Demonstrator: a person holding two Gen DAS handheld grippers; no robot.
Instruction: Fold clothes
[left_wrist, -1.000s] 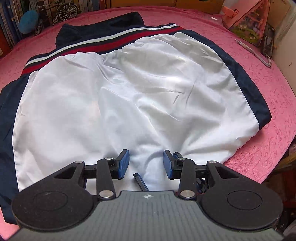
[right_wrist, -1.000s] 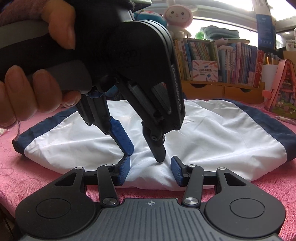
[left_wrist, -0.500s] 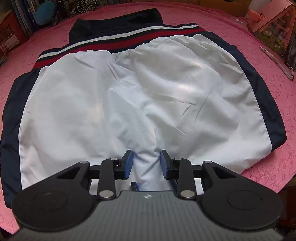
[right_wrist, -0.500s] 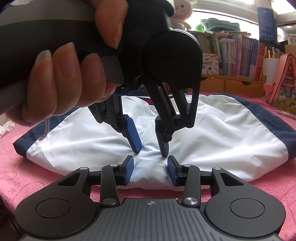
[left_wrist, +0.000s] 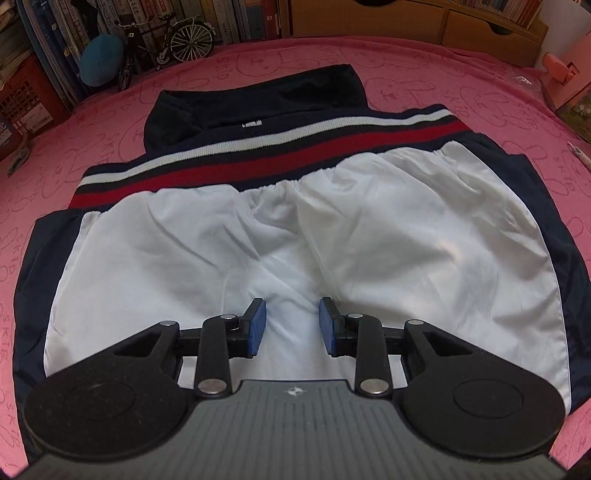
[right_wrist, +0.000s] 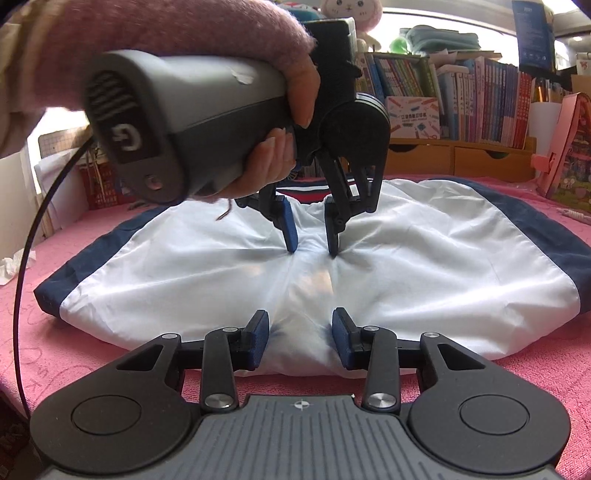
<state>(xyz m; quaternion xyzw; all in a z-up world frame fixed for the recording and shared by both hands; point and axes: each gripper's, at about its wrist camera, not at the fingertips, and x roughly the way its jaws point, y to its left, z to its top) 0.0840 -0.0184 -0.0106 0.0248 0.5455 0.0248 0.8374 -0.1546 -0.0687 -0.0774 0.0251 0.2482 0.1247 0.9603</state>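
- Your left gripper (right_wrist: 312, 253) stands tip-down on the white panel of the jacket (left_wrist: 332, 229), with its two fingers apart and both tips pressed into the cloth. Small creases run to the tips, so I judge you pin the middle line of the garment here.
- Your right gripper (right_wrist: 300, 341) lies low at the near edge of the jacket. Its jaws are apart, with a raised ridge of white cloth between the blue pads (right_wrist: 258, 341). The pads do not squeeze this ridge yet, as far as I can tell.
- Both grippers stand on the same line, one behind the other. This looks deliberate: the left one marks the fold line, and the right one is ready to take the edge.
- The jacket lies flat on the pink cover (left_wrist: 480, 74), white lining up. Its striped waistband (left_wrist: 266, 158) is turned back over the dark collar (left_wrist: 258, 99) at the far end, and the navy side panels (left_wrist: 561, 229) lie at both sides.
- The fabric looks thin and slippery, so a weak pinch may lose it when you lift.
- The bookshelf (right_wrist: 461, 88) and the pink toy house (right_wrist: 565, 147) stand well apart from the garment, so they do not hinder the fold.
- I judge the folding is at a middle stage: one fold is made, and the next one is only prepared.
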